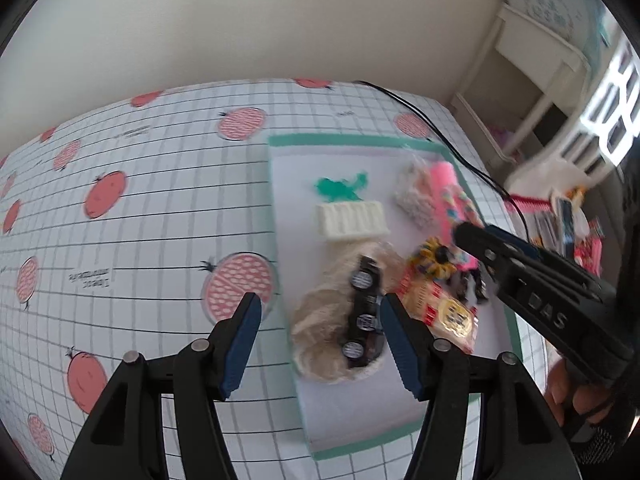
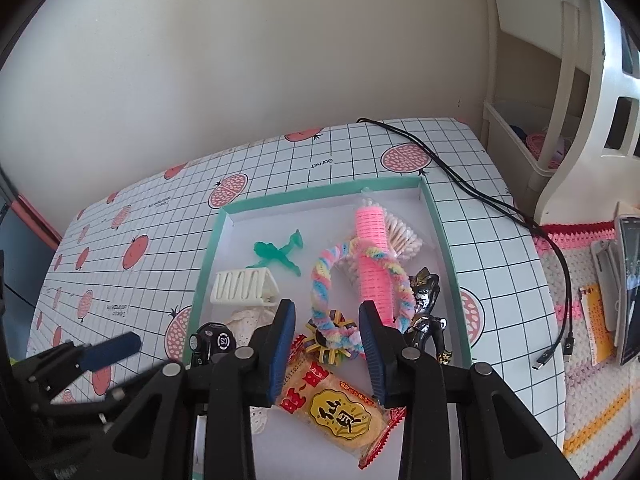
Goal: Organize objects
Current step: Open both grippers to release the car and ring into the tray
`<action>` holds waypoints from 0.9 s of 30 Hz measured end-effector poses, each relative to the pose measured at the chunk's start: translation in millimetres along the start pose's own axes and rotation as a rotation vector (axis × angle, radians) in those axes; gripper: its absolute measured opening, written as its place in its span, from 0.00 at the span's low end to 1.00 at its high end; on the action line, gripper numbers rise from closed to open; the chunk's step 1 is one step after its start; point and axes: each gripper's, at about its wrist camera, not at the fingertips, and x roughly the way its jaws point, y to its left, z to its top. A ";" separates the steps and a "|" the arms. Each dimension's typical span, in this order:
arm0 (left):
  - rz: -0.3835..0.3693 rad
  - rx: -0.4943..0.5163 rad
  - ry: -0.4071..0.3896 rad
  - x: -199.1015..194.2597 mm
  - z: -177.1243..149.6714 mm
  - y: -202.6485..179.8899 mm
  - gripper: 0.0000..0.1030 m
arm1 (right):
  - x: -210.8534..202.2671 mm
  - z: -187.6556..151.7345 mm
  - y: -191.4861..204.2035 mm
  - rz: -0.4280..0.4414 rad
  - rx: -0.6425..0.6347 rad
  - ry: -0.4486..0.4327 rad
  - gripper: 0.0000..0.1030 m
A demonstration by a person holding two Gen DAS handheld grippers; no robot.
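I've got the left gripper (image 1: 320, 344) low in the left wrist view, its blue-padded fingers (image 1: 242, 346) spread wide and holding nothing, hanging over the left edge of the teal-rimmed tray (image 2: 208, 254) on the pomegranate-print tabletop (image 1: 120, 220). Between those fingers I see the black toy car (image 1: 364, 312) lying on a cream lace piece (image 1: 320, 328). Moving right across the right wrist view: a green plastic figure (image 2: 280, 254) sits upper left in the tray, a white ribbed clip (image 2: 244, 288) just below it. The right gripper (image 2: 327, 346) is also spread apart, empty, over the tray's middle, with a yellow snack packet (image 2: 336, 412) under it and a pastel braided hair tie (image 2: 324, 280) looping just beyond. The pink hair roller (image 2: 372, 256) lies across cotton swabs (image 2: 404, 236), and a black-and-gold figurine (image 2: 426, 304) stands against the tray's right wall. Far right, a black cable (image 2: 480, 196) trails off the tabletop.
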 end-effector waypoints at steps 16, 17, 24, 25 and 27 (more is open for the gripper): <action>0.046 -0.182 -0.091 -3.4 -10.8 44.3 0.86 | -14.7 -25.7 19.3 -0.029 -0.024 -0.010 0.60; 0.052 -0.184 -0.096 -5.6 -12.6 45.8 0.86 | -16.4 -27.0 19.2 -0.027 -0.020 -0.012 0.63; 0.111 -0.179 -0.120 -18.1 -25.5 47.4 1.00 | -30.4 -42.6 21.4 -0.024 -0.005 -0.011 0.83; 0.120 -0.182 -0.123 -20.1 -26.5 48.7 1.00 | -32.3 -46.3 21.9 -0.024 -0.002 -0.007 0.88; 0.132 -0.190 -0.128 -24.0 -29.7 51.5 1.00 | -35.8 -51.2 22.8 -0.025 0.001 -0.006 0.92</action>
